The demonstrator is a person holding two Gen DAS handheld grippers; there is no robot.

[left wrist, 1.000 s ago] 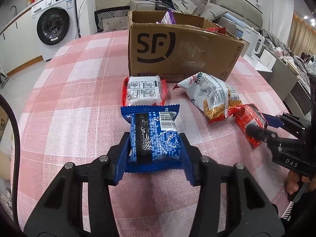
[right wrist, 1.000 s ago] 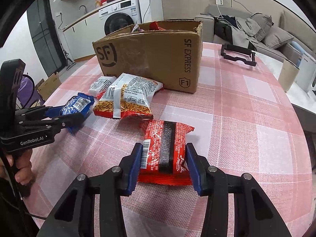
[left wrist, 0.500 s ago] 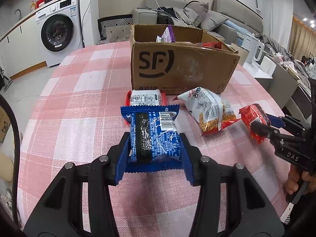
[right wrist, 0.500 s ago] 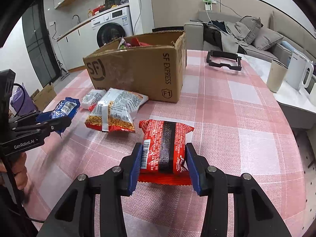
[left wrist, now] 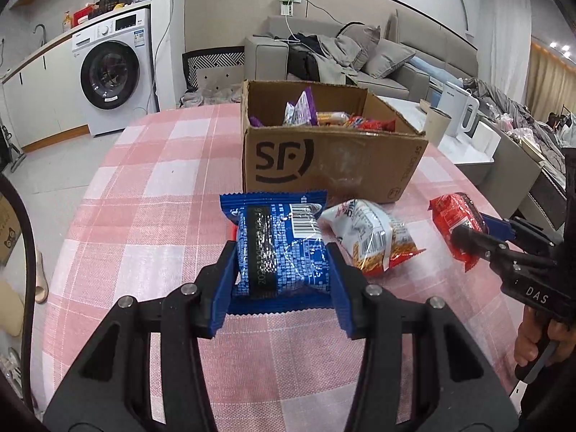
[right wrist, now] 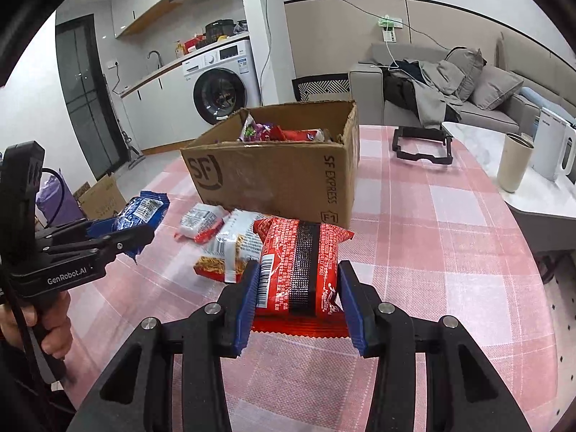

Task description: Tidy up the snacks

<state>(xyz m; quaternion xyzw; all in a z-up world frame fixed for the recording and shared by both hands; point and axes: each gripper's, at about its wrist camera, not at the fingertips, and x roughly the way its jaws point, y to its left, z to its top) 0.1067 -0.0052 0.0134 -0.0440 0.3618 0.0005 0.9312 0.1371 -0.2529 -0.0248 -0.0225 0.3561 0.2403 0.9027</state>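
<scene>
The left gripper (left wrist: 282,270) has its blue fingers (left wrist: 225,288) clenched on the two sides of a blue snack packet (left wrist: 282,248), which is lifted clear of the desk (left wrist: 144,216) with its barcode side up and its crimped end pointing to 12 o'clock, toward the cardboard box (left wrist: 324,158). In the right wrist view the same packet shows at 9 o'clock, held above the pink checked cloth.

The right gripper (right wrist: 297,289) likewise grasps a red snack packet (right wrist: 298,266), its fingers (right wrist: 351,309) pressed on both long edges, the packet raised off the desk with a black stripe down its middle. In the left wrist view this red packet sits at 3 o'clock, in the other gripper, with a hand (left wrist: 532,338) on the handle below.

The box stands open at 12 o'clock on the desk, already holding several packets: a purple one upright and red ones lying beside it. Just in front of the box, lying on the cloth, are a white-and-orange snack bag (right wrist: 234,248) and a smaller white packet with red edges (right wrist: 199,221), touching or nearly touching each other.

At 1 o'clock in the right wrist view a black frame (right wrist: 423,145) lies on the desk, and a beige cup (right wrist: 514,162) stands on a white side surface at 2 o'clock.
</scene>
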